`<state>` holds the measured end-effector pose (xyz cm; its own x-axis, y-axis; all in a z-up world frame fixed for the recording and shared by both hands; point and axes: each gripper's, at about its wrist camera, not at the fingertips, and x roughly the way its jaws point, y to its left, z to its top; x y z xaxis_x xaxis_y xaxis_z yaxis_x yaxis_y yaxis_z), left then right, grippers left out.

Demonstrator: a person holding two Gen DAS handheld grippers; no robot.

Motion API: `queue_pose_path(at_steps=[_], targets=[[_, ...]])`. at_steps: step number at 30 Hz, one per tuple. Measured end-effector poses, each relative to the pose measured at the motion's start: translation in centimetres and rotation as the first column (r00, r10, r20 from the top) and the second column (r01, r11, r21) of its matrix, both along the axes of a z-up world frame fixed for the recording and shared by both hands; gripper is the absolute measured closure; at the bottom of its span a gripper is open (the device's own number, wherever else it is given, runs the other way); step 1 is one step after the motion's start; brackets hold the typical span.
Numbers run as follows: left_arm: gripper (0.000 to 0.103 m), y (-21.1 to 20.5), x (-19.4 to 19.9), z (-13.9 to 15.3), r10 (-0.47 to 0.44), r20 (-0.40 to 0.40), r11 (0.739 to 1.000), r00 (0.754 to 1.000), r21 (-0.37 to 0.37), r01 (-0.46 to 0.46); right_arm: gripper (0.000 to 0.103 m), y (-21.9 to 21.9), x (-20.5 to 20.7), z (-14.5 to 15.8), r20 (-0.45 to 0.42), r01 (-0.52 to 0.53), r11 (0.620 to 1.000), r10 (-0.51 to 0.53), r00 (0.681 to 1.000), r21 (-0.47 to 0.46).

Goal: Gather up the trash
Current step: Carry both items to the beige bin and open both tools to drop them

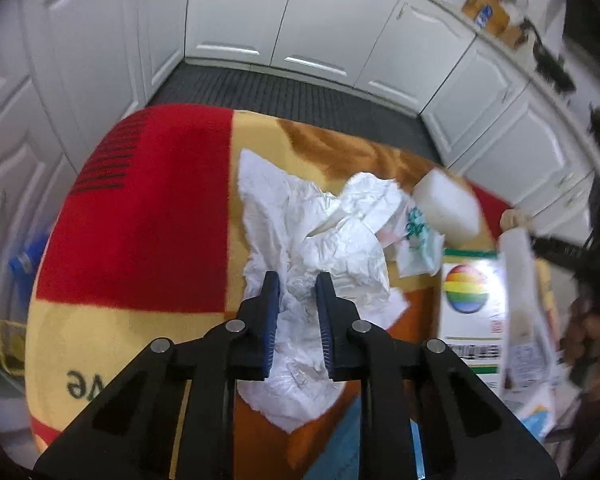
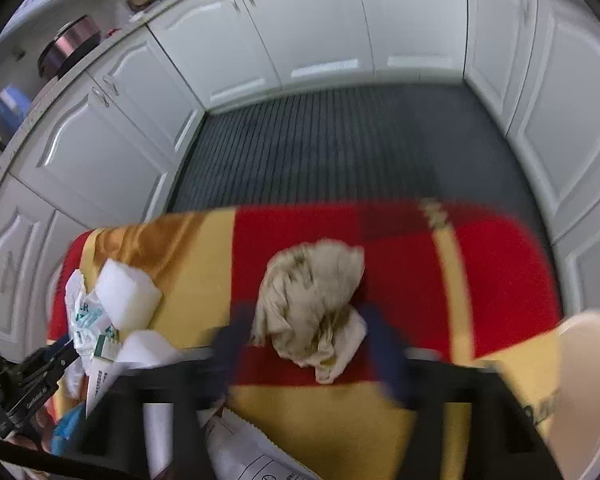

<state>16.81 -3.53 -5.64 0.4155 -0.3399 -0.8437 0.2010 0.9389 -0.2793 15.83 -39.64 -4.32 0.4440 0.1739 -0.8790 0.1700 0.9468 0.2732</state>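
A red, yellow and orange blanket (image 1: 140, 220) covers the table. In the left wrist view my left gripper (image 1: 297, 284) is closed on crumpled white tissue paper (image 1: 300, 240) that spreads over the blanket. Beside it lie a white foam block (image 1: 448, 208), a green-printed wrapper (image 1: 418, 240) and a box with a rainbow circle (image 1: 468, 292). In the blurred right wrist view my right gripper (image 2: 304, 316) is open, its blue fingers either side of a crumpled beige paper wad (image 2: 312, 296) on the red part of the blanket (image 2: 500, 280).
A cream bin rim (image 2: 588, 384) shows at the right edge of the right wrist view. White foam (image 2: 124, 296), wrappers (image 2: 84, 316) and papers (image 2: 252, 452) lie at the left. White cabinets (image 1: 320, 20) and a dark ribbed floor mat (image 2: 340, 148) surround the table.
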Motion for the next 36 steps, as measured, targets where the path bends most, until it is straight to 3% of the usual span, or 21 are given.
queue_pose_path(at_steps=[6,11,15,20,26,34,36], targets=[[0.09,1.6,-2.2,2.8,0.025,0.046,1.0,0.999,-0.01,-0.025,0.076,0.3,-4.7,3.9,0.123,-0.049,0.996,0.058,0.991,-0.072],[0.09,1.1,-5.8,7.2,0.003,0.135,1.0,0.991,-0.021,-0.001,0.076,0.0,-9.4,6.6,0.197,-0.089,0.995,0.098,0.976,-0.053],[0.09,-1.6,-8.8,11.0,-0.061,0.207,0.998,0.976,-0.016,0.066,0.076,-0.9,-13.1,8.0,0.232,-0.099,0.994,0.107,0.967,-0.048],[0.09,-6.0,-12.1,13.5,-0.158,0.25,0.986,0.955,-0.016,0.167,0.076,-3.2,-17.3,9.3,0.269,-0.057,0.994,0.079,0.96,-0.092],[0.09,-13.8,-15.7,14.0,-0.296,0.254,0.948,0.921,-0.038,0.315,0.076,-6.9,-22.0,9.6,0.281,0.024,0.991,0.014,0.96,-0.131],[0.09,-24.8,-18.9,12.2,-0.432,0.212,0.893,0.877,-0.033,0.448,0.076,-13.4,-26.8,6.4,0.218,0.147,0.976,-0.11,0.97,-0.162],[0.09,-27.8,-19.4,11.4,-0.457,0.198,0.882,0.867,-0.024,0.47,0.076,-15.0,-27.6,5.1,0.194,0.175,0.976,-0.147,0.97,-0.134]])
